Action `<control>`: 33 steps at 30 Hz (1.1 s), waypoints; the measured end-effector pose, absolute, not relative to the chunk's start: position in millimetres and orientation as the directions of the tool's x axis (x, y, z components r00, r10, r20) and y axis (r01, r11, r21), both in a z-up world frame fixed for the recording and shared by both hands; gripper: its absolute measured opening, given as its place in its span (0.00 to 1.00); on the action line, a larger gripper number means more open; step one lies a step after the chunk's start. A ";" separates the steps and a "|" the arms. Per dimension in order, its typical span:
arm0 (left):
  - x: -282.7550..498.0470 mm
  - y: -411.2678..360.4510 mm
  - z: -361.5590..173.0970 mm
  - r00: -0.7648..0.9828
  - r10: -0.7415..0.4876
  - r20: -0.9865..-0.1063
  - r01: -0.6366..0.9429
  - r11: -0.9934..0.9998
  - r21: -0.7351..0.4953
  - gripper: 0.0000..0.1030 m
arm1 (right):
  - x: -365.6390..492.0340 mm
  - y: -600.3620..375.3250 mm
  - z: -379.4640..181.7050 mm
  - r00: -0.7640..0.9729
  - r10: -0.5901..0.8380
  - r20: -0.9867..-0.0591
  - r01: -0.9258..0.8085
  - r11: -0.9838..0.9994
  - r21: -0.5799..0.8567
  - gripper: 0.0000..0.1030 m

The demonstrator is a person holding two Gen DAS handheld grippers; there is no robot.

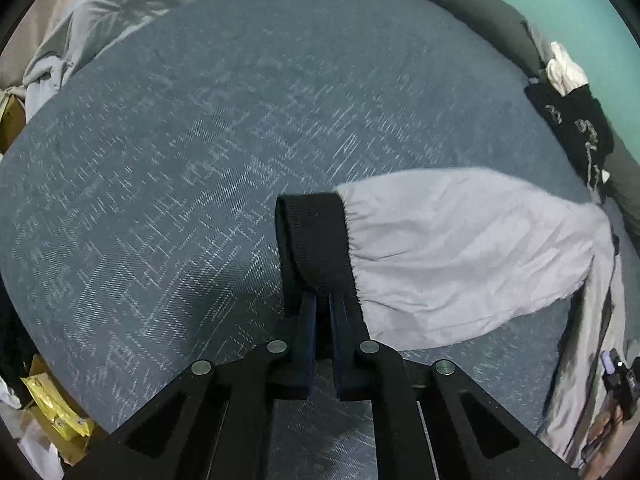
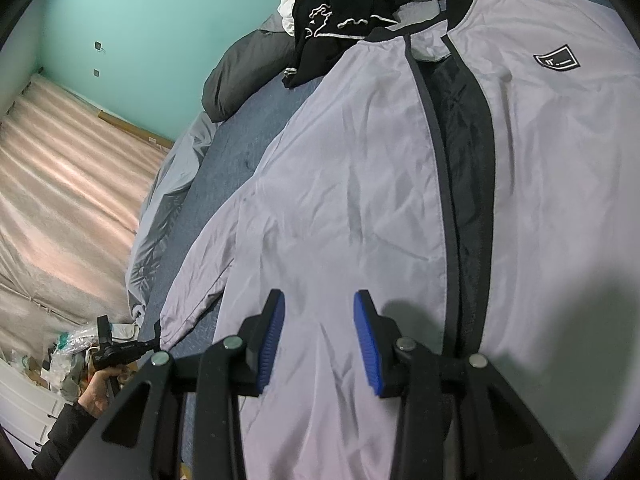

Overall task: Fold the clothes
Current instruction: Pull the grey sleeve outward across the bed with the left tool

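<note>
Left tongs pinch the jacket cuff; right tongs gape.

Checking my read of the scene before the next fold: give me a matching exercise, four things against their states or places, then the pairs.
Things:
1. left gripper
2. right gripper
3. black cuff
4. black garment

States or places:
A. open, over the jacket's light grey front
B. heaped at the far end of the bed, by the jacket's collar
C. shut on fabric
D. pinched, at the end of the grey sleeve, held above the blue bedspread

Pairs: 1-C, 2-A, 3-D, 4-B
</note>
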State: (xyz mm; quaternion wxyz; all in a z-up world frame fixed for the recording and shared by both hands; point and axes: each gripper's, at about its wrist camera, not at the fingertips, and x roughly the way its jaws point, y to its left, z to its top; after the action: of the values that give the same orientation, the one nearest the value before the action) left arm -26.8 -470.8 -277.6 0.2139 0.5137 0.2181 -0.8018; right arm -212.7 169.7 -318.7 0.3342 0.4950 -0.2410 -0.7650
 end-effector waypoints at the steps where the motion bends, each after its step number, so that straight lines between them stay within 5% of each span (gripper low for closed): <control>1: -26.4 -470.1 -273.4 -0.387 -0.127 -0.914 0.568 -0.813 -0.128 0.10 | -213.0 170.3 -319.1 -0.286 -0.751 -0.596 0.272 -0.660 0.701 0.35; 8: -27.2 -470.2 -244.5 -0.410 -0.212 -0.887 0.591 -0.803 -0.081 0.19 | -209.7 170.2 -317.3 -0.284 -0.757 -0.588 0.279 -0.652 0.705 0.35; 12: -62.9 -451.2 -244.6 -0.441 -0.160 -0.883 0.501 -0.860 -0.094 0.20 | -210.3 171.1 -316.0 -0.287 -0.760 -0.583 0.277 -0.649 0.709 0.35; 16: -118.3 -420.9 -257.8 -0.455 -0.083 -0.887 0.405 -0.906 -0.123 0.37 | -210.1 172.0 -316.2 -0.289 -0.758 -0.585 0.277 -0.651 0.707 0.35; 25: -222.6 -354.8 -287.6 -0.456 0.030 -0.889 0.266 -0.949 -0.169 0.38 | -214.1 173.4 -323.9 -0.275 -0.751 -0.600 0.272 -0.660 0.701 0.35; 33: -239.1 -323.7 -320.6 -0.409 0.063 -0.910 0.227 -0.959 -0.168 0.37 | -216.8 175.3 -329.4 -0.263 -0.750 -0.607 0.265 -0.661 0.702 0.35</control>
State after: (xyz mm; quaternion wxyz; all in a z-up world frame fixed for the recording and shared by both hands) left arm -239.1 -323.7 -320.6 0.0496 0.5414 0.1338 -0.8286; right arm -216.8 175.3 -329.4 0.3347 0.5062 -0.2395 -0.7579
